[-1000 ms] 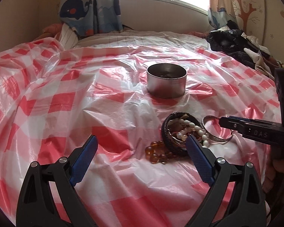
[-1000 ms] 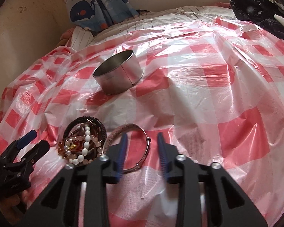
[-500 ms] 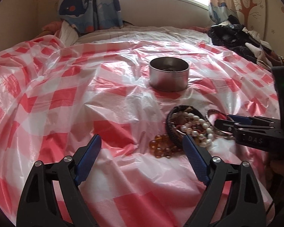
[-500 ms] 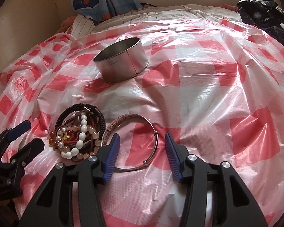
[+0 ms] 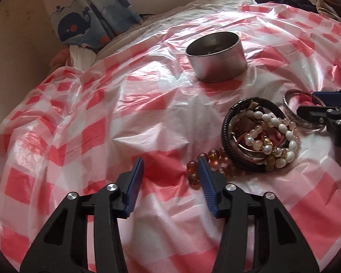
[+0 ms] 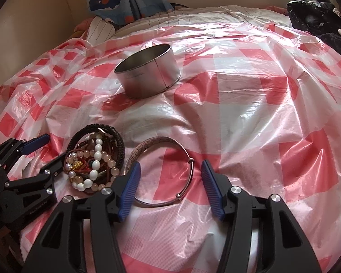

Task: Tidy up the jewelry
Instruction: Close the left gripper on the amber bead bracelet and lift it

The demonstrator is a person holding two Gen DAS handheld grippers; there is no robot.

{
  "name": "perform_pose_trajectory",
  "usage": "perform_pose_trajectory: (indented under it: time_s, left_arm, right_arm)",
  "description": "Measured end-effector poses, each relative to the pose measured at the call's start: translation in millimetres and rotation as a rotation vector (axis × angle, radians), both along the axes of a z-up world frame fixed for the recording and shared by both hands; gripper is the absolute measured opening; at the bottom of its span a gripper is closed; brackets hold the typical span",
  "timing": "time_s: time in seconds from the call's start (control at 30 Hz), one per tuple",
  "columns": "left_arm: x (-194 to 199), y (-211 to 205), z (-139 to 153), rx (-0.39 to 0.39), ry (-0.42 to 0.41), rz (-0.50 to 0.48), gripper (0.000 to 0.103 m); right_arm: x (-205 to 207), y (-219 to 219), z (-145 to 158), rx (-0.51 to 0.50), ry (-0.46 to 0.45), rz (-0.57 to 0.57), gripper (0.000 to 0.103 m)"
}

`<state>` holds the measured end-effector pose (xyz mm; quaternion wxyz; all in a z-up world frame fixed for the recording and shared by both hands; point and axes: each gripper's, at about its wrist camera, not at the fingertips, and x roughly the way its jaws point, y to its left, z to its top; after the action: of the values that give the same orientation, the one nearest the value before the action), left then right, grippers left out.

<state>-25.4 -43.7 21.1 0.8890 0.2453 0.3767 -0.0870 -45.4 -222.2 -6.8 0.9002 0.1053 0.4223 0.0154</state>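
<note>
Jewelry pile [image 5: 259,136] beside round metal tin [image 5: 217,56]

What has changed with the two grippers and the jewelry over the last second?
The left gripper has rolled and shifted beside the amber beads; its jaws are closing with nothing between them. The right gripper has edged over the silver bangle; its jaws are opening around it, not gripping. The bracelet pile and metal tin haven't moved.

A bed under a red-and-white checked plastic sheet [image 6: 238,95] carries 1 metal tin [image 6: 147,75] beyond the fingers, a bracelet heap [image 6: 95,159] left of them, and 1 bangle [image 6: 161,170] between them.
</note>
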Motion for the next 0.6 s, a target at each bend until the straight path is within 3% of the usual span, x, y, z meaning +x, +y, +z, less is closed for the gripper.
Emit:
perform_pose_trajectory:
  time_s: [0.03, 0.07, 0.13, 0.3, 0.43, 0.6]
  left_arm:
    - [1, 13, 3, 0.017, -0.002, 0.05, 0.029]
    - [1, 26, 4, 0.003, 0.02, 0.07, 0.027]
    - [0, 49, 9, -0.102, 0.066, 0.091, 0.027]
    - [-11, 49, 27, -0.266, 0.024, -0.009, 0.027]
    - [-8, 21, 15, -0.217, 0.056, -0.083, 0.028]
    - [0, 13, 0, -0.269, 0.117, -0.103, 0.024]
  right_arm:
    - [0, 0, 0, 0.001, 0.0, 0.001, 0.055]
    - [0, 0, 0, 0.0, -0.001, 0.002, 0.055]
    - [0, 0, 0, -0.001, -0.001, 0.004, 0.056]
    - [0, 0, 0, -0.002, -0.003, 0.007, 0.057]
    - [0, 1, 0, -0.004, -0.002, 0.007, 0.057]
    - [0, 1, 0, -0.003, -0.003, 0.009, 0.059]
